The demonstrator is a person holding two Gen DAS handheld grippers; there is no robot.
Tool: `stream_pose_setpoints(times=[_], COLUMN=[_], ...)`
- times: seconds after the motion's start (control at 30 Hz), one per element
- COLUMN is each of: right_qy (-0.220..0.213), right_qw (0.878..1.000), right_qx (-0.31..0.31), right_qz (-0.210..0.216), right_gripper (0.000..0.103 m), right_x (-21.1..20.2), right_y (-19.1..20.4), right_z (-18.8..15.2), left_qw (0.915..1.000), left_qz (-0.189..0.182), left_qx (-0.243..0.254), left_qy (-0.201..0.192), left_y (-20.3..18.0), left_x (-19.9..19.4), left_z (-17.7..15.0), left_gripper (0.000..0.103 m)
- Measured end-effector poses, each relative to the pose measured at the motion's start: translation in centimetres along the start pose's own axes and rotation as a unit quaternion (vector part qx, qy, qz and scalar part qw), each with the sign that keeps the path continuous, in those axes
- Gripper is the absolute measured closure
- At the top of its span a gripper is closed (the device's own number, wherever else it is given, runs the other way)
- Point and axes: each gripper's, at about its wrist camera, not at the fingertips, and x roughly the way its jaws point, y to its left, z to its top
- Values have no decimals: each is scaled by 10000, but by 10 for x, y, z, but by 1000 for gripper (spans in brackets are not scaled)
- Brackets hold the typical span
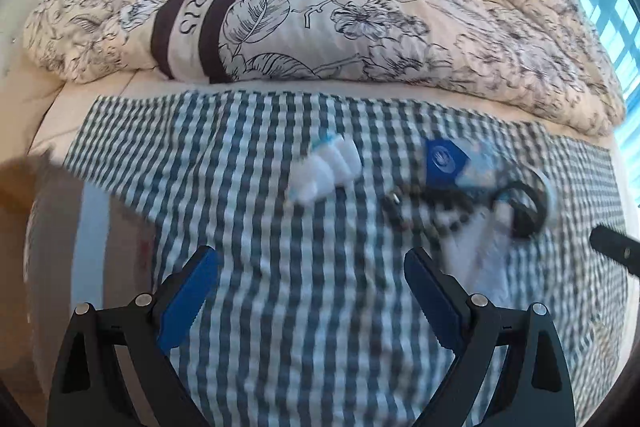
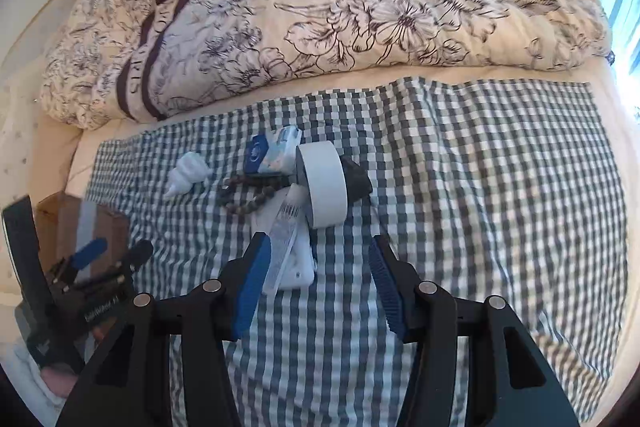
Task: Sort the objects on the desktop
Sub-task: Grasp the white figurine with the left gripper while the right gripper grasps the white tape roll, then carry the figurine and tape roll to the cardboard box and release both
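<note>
Two grippers are in front of me, both pointing steeply down at a checked cloth (image 2: 480, 163) spread over a bed. On my right gripper (image 2: 320, 259) the jaws stand about half open with nothing between them; its left blue pad (image 2: 252, 291) sits just in front of a white flat box (image 2: 298, 267) and the white tube (image 2: 286, 227) lying across it. Just beyond those lie a white roll of tape (image 2: 324, 183) on its side against a dark object (image 2: 356, 179), a blue-and-white tissue pack (image 2: 272, 151), a string of dark beads (image 2: 252, 195) and a crumpled white wrapper (image 2: 188, 175), all clustered near the cloth's middle. The left gripper (image 1: 312, 263) shows its jaws wide apart and empty over bare cloth; its view is blurred, with the same cluster up and to the right. From the right wrist view the left gripper sits low at the left over a brown cardboard box (image 2: 108, 231) at the bed's edge. A flowered duvet (image 2: 360, 7) is heaped behind the cloth
</note>
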Motion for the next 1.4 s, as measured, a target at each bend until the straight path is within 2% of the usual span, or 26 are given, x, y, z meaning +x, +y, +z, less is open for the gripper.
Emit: stream_pose_setpoints(times=[0.2,0.33,0.43,0.5,0.53,0.73,0.83,0.87,0.9,0.93,0.97,1.07,1.17,1.4], right_qy=[271,439,419,418,423,483,499,489,479,503,533,552,489,270], right_qw=[9993,9981,9978,9975,9972,9954,9946,9945,9942,9938,9934,9924,9922,9923], right_qx=[204,405,384,422,476,817,907,927,958,987,1016,1095,1150,1181], right_qz=[-174,-165,-328,-379,-382,-135,-86,-83,-84,-82,-80,-43,30,272], right_gripper=[52,59,60,67,67,67,70,72,72,72,73,73,74,74], right_x=[49,72,80,80,80,82,81,80,78,77,76,69,56,22], right_y=[-2,-5,-7,-10,-11,-24,-25,-24,-24,-24,-24,-27,-29,-28], right_z=[21,28,33,36,38,40,40,39,38,37,35,31,30,34], left_qw=[9997,9993,9989,9985,9982,9979,9973,9971,9972,9974,9975,9963,9966,9980], left_qz=[-8,-73,-92,-118,-133,-179,-143,-187,-243,-290,-309,-481,-445,-424], left_qx=[-81,-6,46,35,25,-140,-182,-166,-104,-12,94,332,411,147], left_qy=[245,366,462,531,586,599,697,719,706,667,624,626,554,446], left_y=[8,7,5,4,3,6,4,2,0,-4,-8,-18,-24,-19], left_x=[57,82,97,105,112,126,126,125,122,118,115,105,90,38], left_z=[28,33,35,37,37,44,45,46,45,45,44,40,32,21], left_gripper=[7,7,7,7,7,3,3,7,13,28,38,38,38,38])
